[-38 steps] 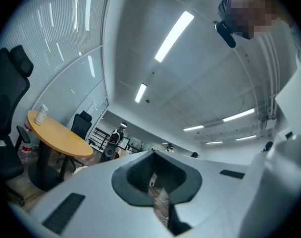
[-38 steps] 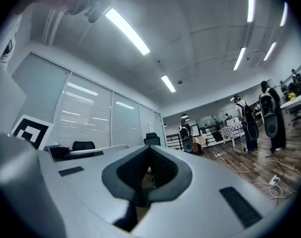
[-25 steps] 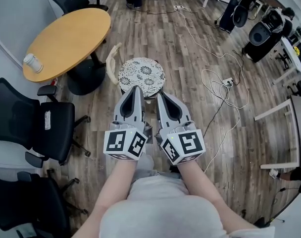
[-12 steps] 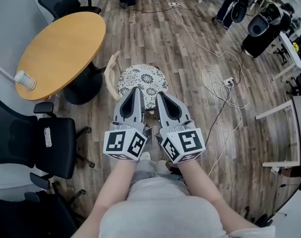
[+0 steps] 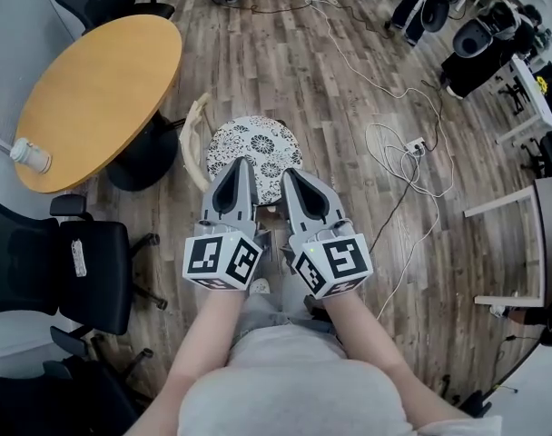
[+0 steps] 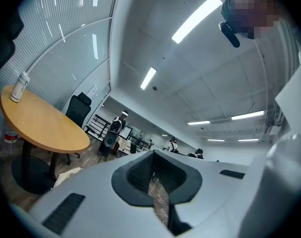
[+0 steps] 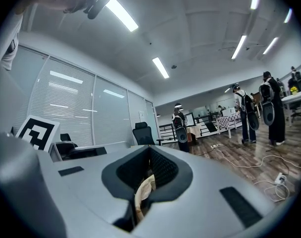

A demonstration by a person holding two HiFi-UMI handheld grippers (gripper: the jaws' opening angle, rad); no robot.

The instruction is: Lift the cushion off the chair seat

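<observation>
The cushion (image 5: 255, 143) is round, so it has no long axis. It lies flat on the seat of the chair (image 5: 189, 143) with its black-and-white patterned face up, and the chair's beige backrest stands at its left in the head view. There is one cushion and one such chair. Two grippers are held side by side and point at it. The tips of the left gripper (image 5: 243, 161) and the right gripper (image 5: 286, 173) overlap the cushion's near edge in the head view, but whether they touch it cannot be told. Both have their jaws closed together on nothing. Left of the chair stands one round wooden surface (image 5: 94, 89) carrying one small white container (image 5: 29, 155). Three black office chairs (image 5: 40, 262) ring it. White cables (image 5: 412, 166) trail over the plank floor (image 5: 349, 89) to the right.
</observation>
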